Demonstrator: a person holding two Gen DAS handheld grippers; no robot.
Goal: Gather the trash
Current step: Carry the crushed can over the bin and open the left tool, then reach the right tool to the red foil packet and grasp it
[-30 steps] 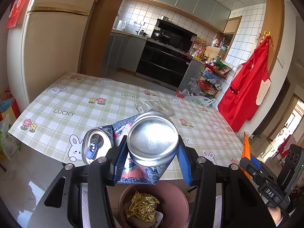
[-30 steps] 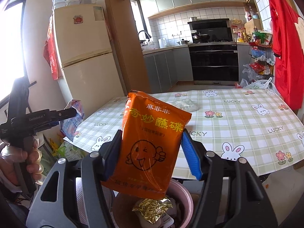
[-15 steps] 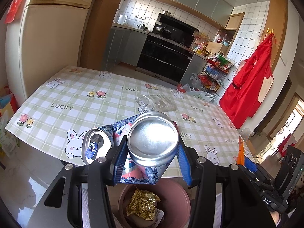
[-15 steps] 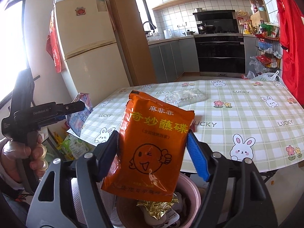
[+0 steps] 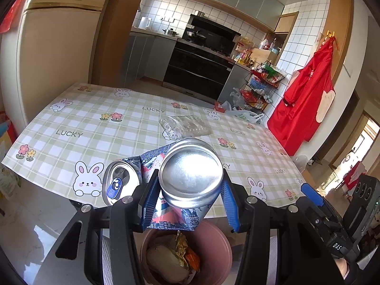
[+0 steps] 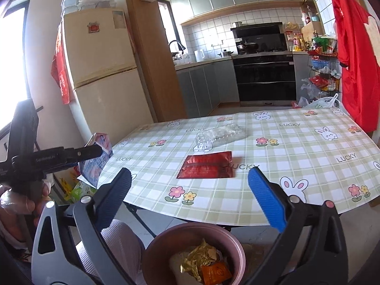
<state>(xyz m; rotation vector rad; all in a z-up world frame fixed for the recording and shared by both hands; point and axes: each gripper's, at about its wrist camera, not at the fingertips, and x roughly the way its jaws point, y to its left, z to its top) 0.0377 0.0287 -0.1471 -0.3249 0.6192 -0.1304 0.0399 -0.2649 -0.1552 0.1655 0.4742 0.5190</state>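
Left gripper (image 5: pixel 188 198) clamped on crushed silver drink can w/ blue-red print (image 5: pixel 190 180) above pink round plastic bin (image 5: pixel 223 244), may snag or miss rim if released off-centre; right gripper (image 6: pixel 190 199) jaws opening, nothing between, orange sachet (image 6: pixel 216 273) in bin.

left claw (image 5: pixel 190 197): clamped, tilted down | right claw (image 6: pixel 190 199): opening, nothing between

The bin (image 6: pixel 237 256) is cut off by the lower edge. The can (image 5: pixel 190 180) hides part of the tabletop (image 5: pixel 83 123). Small print on the red packet (image 6: pixel 206 165) is unreadable.
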